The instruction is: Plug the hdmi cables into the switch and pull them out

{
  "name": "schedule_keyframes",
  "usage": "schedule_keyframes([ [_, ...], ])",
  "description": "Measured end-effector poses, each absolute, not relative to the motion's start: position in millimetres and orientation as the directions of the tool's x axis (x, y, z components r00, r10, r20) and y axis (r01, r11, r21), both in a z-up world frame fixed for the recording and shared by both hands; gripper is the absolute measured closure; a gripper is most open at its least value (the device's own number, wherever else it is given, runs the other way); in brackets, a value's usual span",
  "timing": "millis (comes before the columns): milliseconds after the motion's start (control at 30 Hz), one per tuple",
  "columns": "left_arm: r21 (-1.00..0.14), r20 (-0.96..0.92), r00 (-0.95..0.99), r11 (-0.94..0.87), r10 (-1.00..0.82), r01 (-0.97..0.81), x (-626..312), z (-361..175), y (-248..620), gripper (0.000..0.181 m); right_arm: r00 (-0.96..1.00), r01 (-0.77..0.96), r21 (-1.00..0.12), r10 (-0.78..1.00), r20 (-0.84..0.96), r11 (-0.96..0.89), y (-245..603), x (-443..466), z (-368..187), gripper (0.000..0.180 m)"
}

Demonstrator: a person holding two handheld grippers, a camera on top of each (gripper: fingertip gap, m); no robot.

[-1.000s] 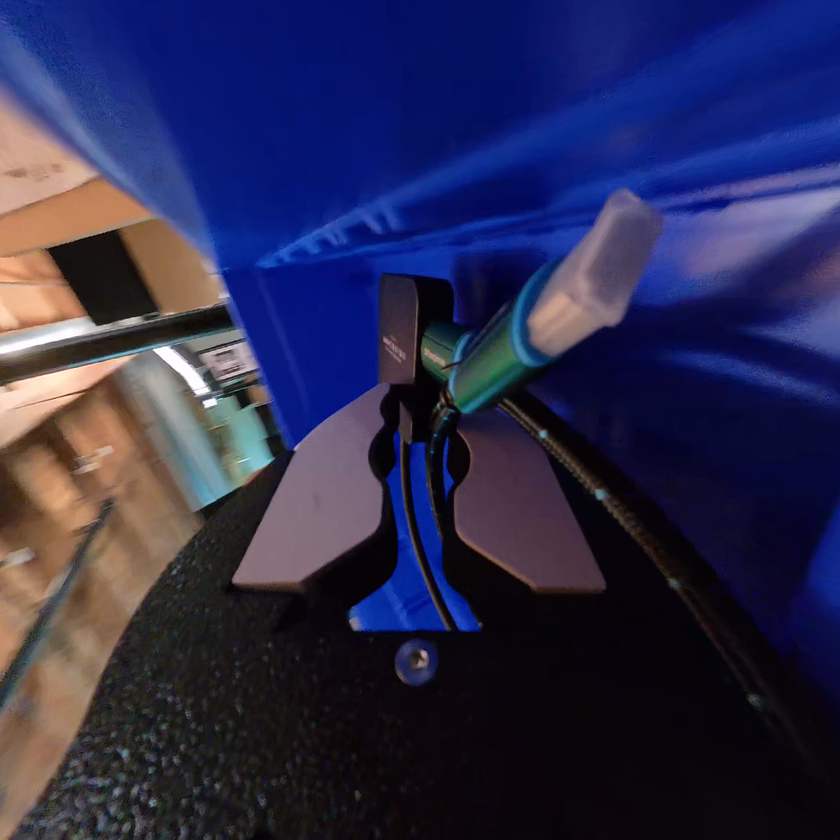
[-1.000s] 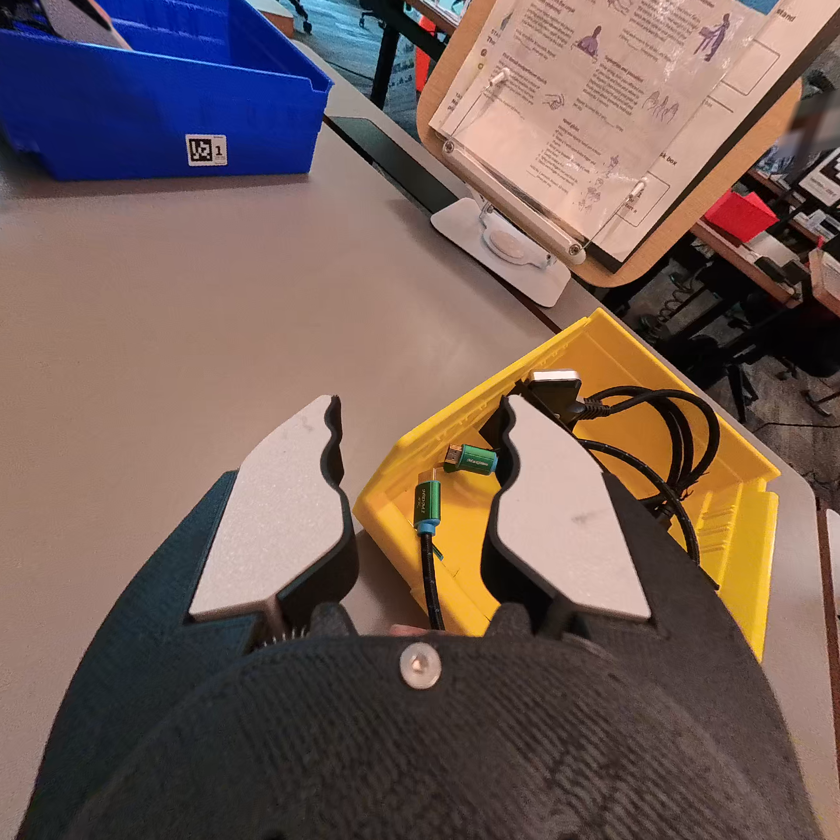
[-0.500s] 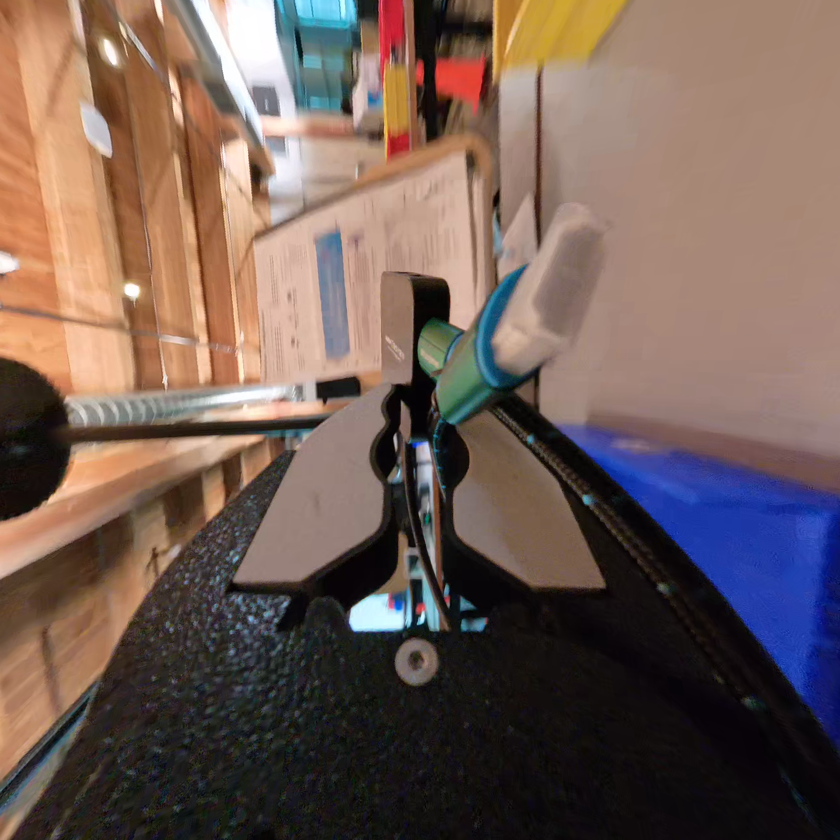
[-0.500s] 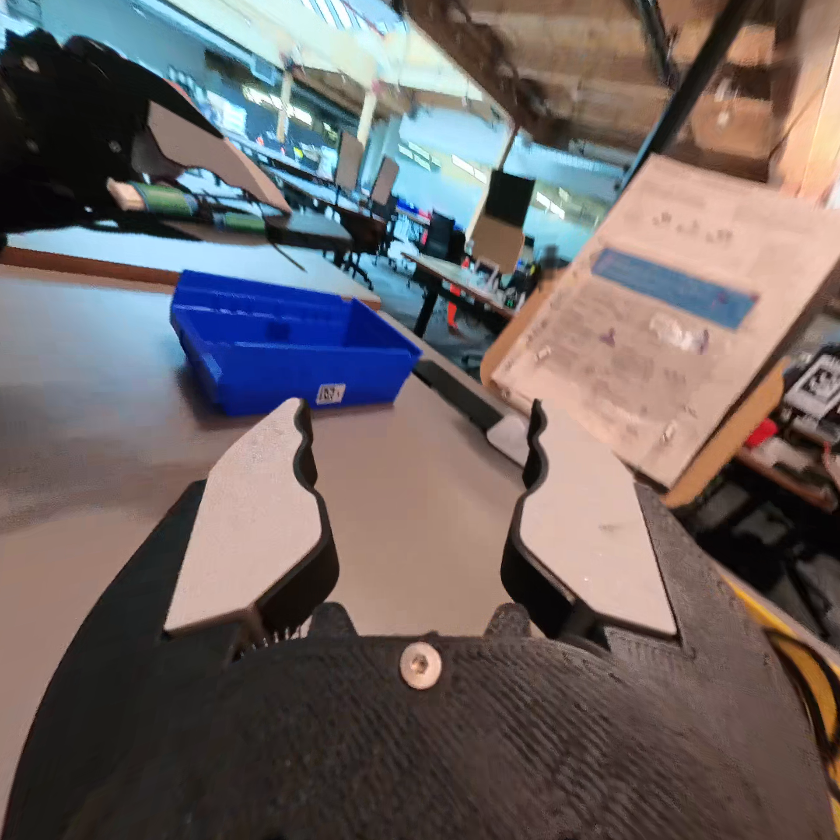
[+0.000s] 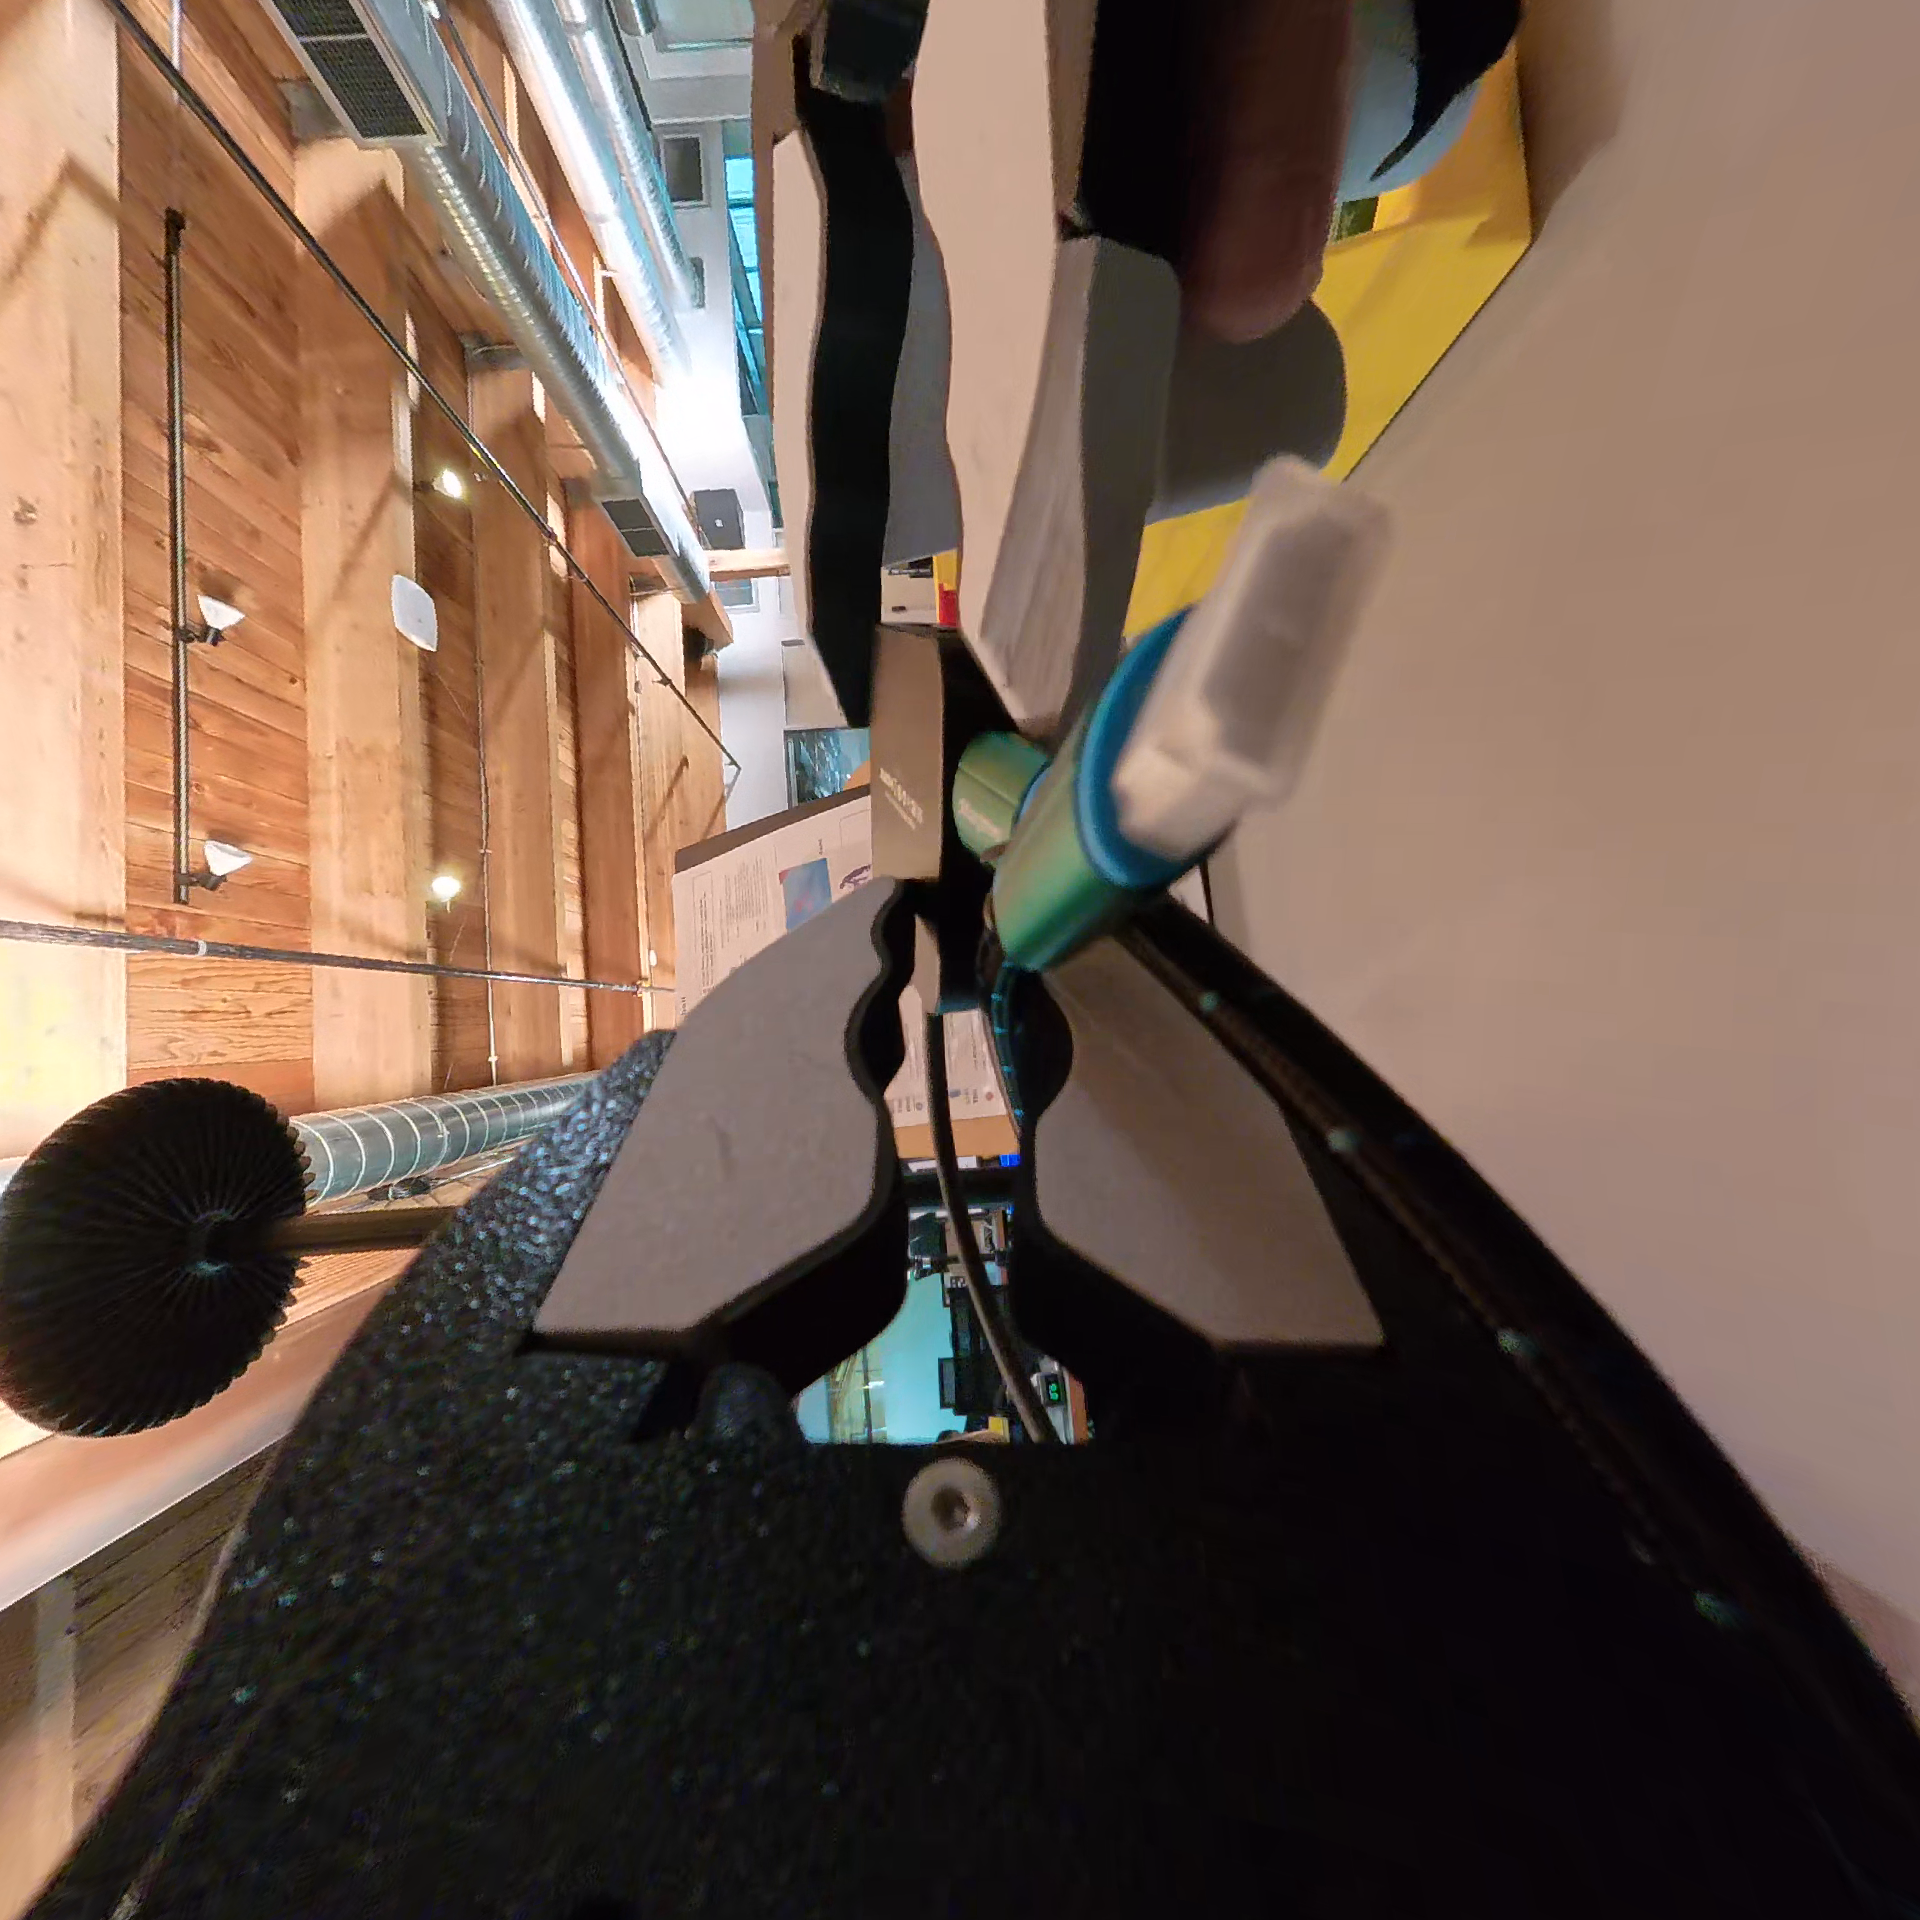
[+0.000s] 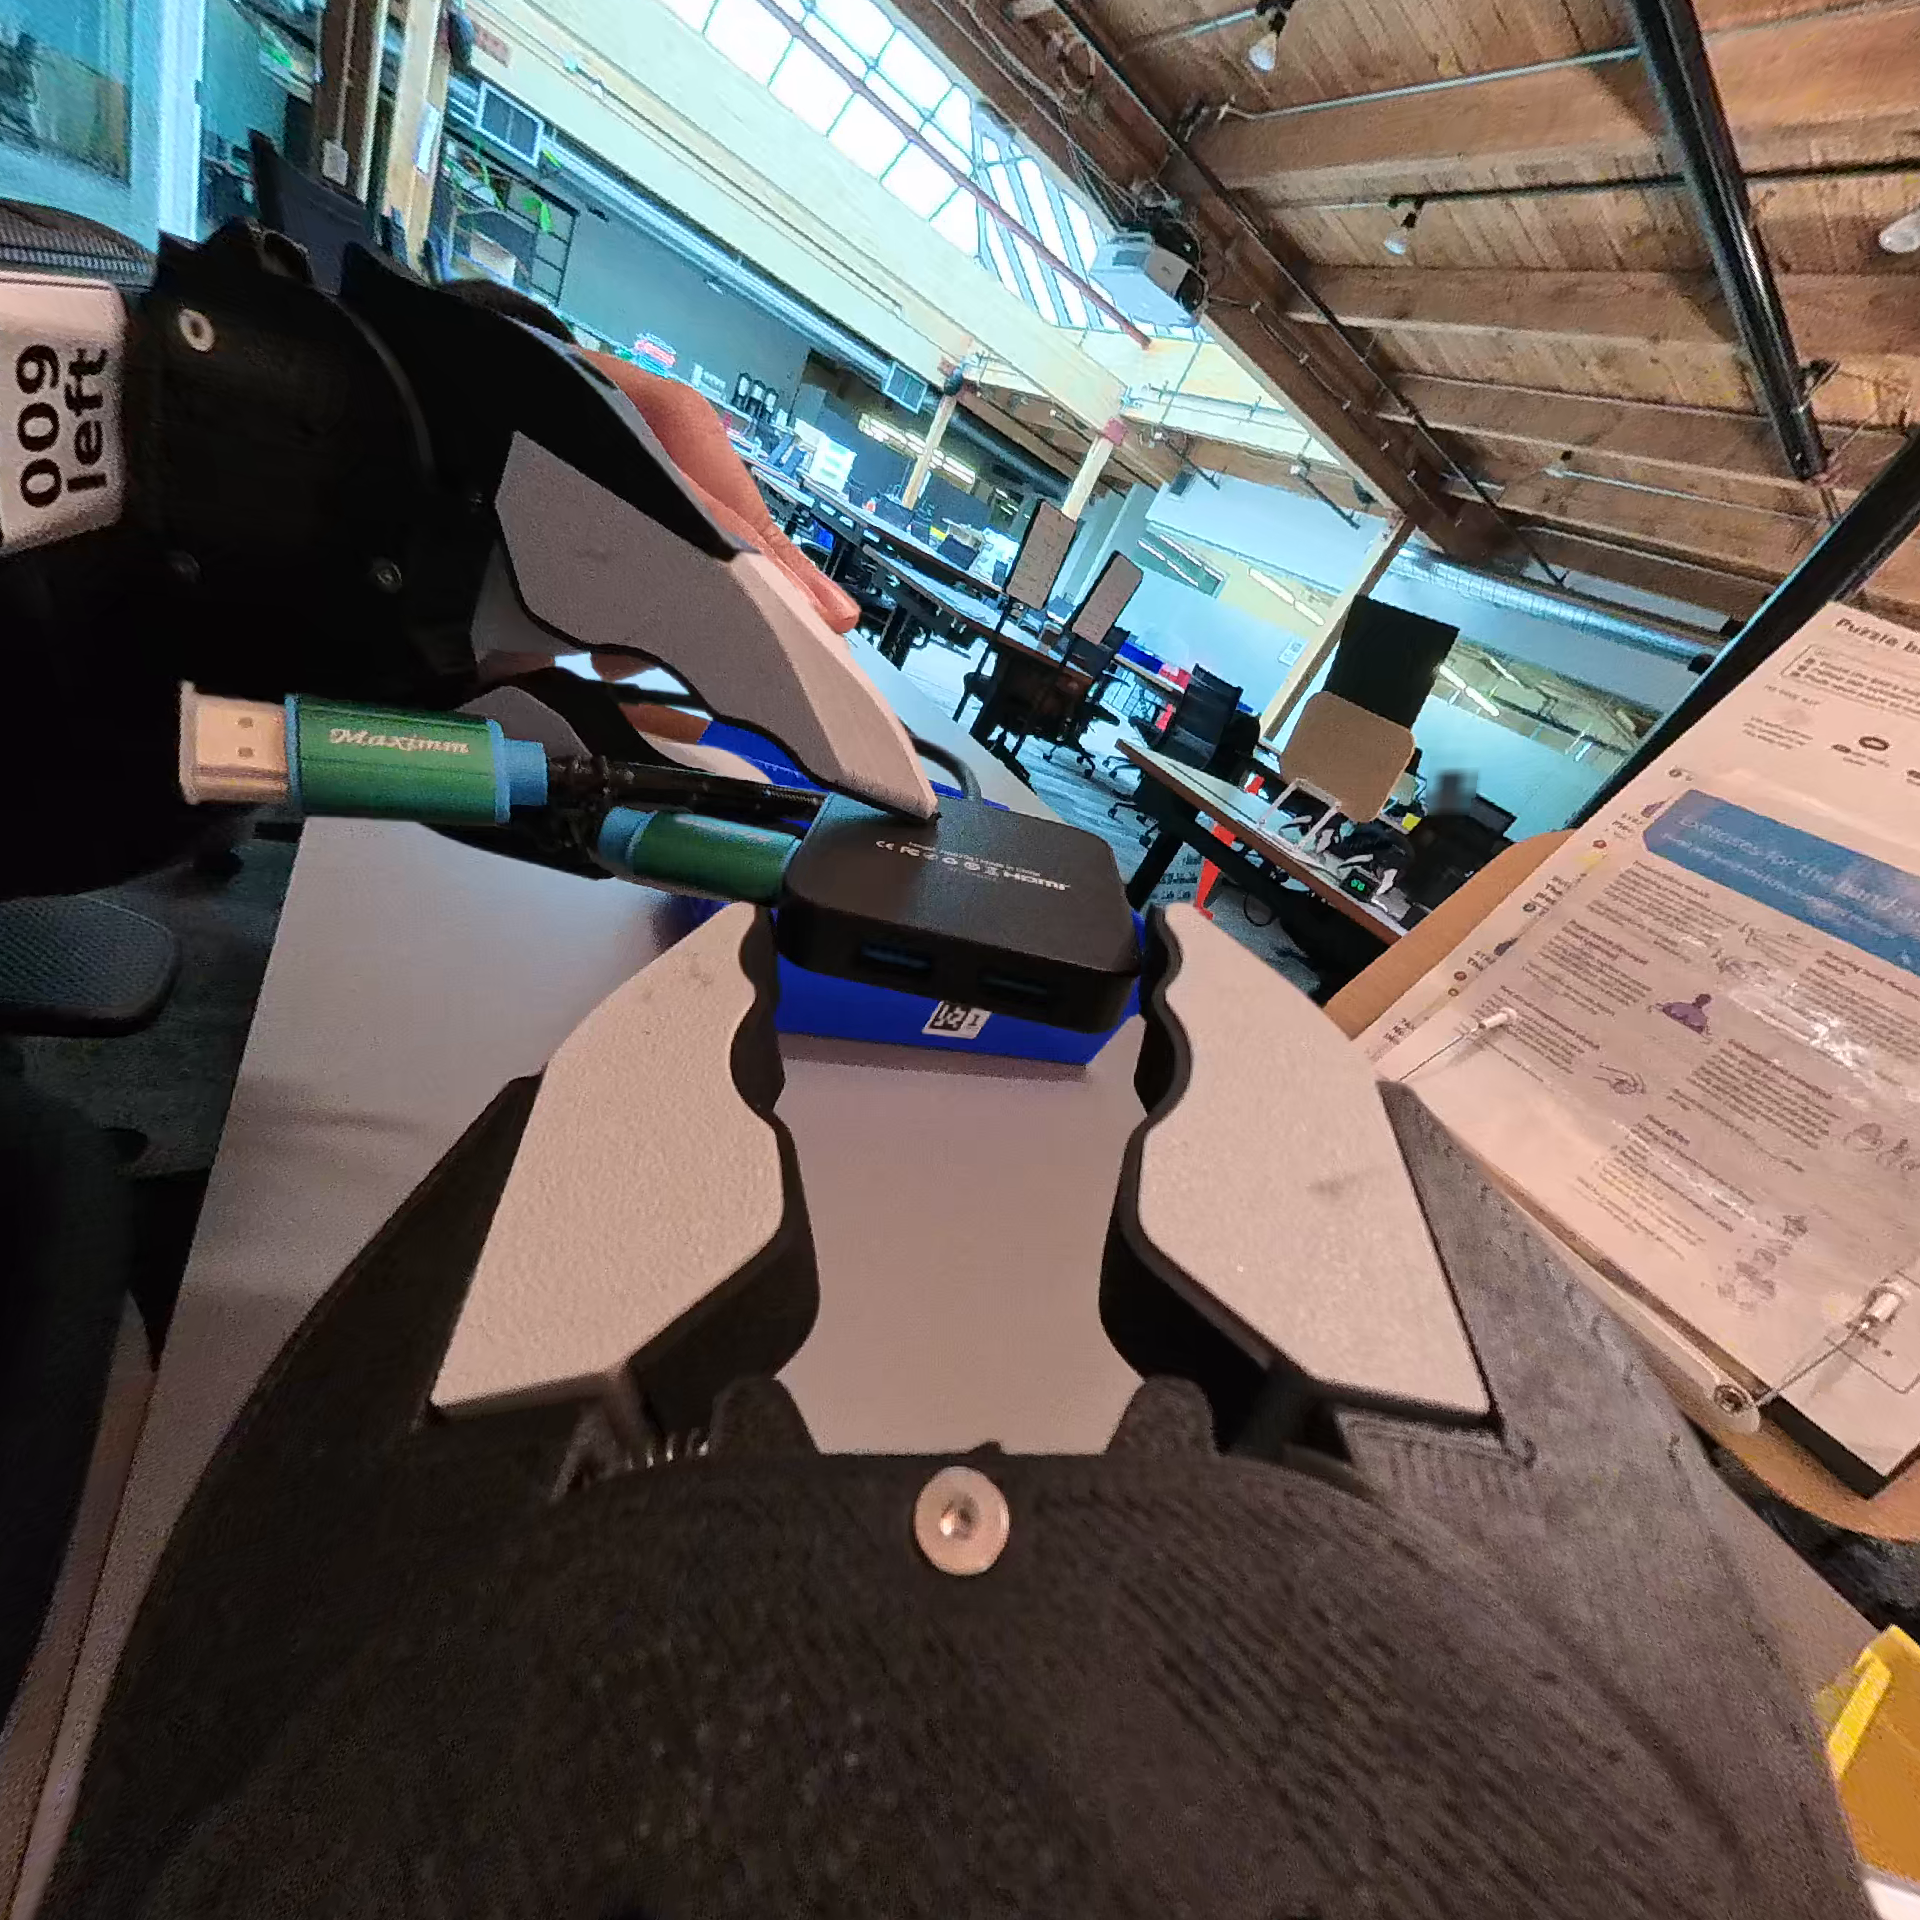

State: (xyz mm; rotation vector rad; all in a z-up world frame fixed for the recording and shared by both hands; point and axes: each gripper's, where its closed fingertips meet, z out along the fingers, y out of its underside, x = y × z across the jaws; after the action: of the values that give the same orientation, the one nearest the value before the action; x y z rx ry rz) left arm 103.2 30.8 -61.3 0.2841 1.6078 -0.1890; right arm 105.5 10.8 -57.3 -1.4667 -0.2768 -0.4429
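Beneath your grippers lies a pale grey table (image 6: 416, 1039), in a large open workshop with a wooden plank ceiling (image 6: 1455, 260), skylights and rows of desks farther back. Take the black switch (image 6: 966, 904) as your landmark. It hangs above the table, pinched at its far edge by your left gripper (image 5: 935, 935), whose fingers sit nearly together on it. A green HDMI plug (image 6: 717, 847) is seated in the switch's left side, and a second green plug (image 6: 384, 753) with a clear cap on its tip dangles loose farther left, close under the left gripper's body. Behind and below the switch sits a blue bin (image 6: 883, 1023). To the switch's right stands a tilted board holding a printed sheet (image 6: 1714, 1039). Your right gripper (image 6: 961, 997) is spread wide and holds nothing; its fingertips flank the switch's near face, where two empty ports show.
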Motion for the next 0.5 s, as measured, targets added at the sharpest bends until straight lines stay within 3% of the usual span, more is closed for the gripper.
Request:
schedule_keyframes([
  [33, 0.049, -0.997, -0.038, 0.953, 0.063, 0.299, 102.9, -61.8, 31.0, 0.164, 0.889, 0.451, -0.891, -0.114, 0.444, 0.046, 11.0, 105.5, -57.8, 0.113],
  [167, 0.043, -0.999, -0.014, 0.951, 0.050, 0.306, 100.4, -60.9, 31.9, 0.165, 0.925, 0.377, -0.924, -0.074, 0.372, 0.069, 11.6, 103.9, -59.0, 0.113],
  [200, 0.053, -0.999, 0.013, 0.952, 0.051, 0.303, 99.3, -57.0, 33.3, 0.164, 0.963, 0.268, -0.958, -0.027, 0.267, 0.106, 10.6, 101.9, -56.6, 0.111],
  [267, 0.095, -0.995, 0.054, 0.958, 0.083, 0.272, 98.5, -51.3, 38.3, 0.164, 0.991, -0.051, -0.993, 0.132, -0.037, 0.110, 7.7, 98.6, -56.9, 0.086],
  [333, 0.144, -0.987, 0.115, 0.952, 0.117, 0.270, 96.6, -46.6, 37.7, 0.164, 0.902, -0.394, -0.917, 0.222, -0.370, 0.069, 6.7, 104.2, -59.1, 0.086],
  [400, 0.218, -0.969, 0.171, 0.940, 0.177, 0.263, 95.6, -47.2, 33.1, 0.164, 0.753, -0.616, -0.786, 0.338, -0.564, 0.060, 8.2, 101.8, -56.7, 0.094],
  [500, 0.330, -0.931, 0.241, 0.915, 0.274, 0.235, 97.9, -55.7, 24.9, 0.164, 0.624, -0.745, -0.665, 0.415, -0.662, 0.060, 16.8, 101.2, -55.9, 0.130],
])
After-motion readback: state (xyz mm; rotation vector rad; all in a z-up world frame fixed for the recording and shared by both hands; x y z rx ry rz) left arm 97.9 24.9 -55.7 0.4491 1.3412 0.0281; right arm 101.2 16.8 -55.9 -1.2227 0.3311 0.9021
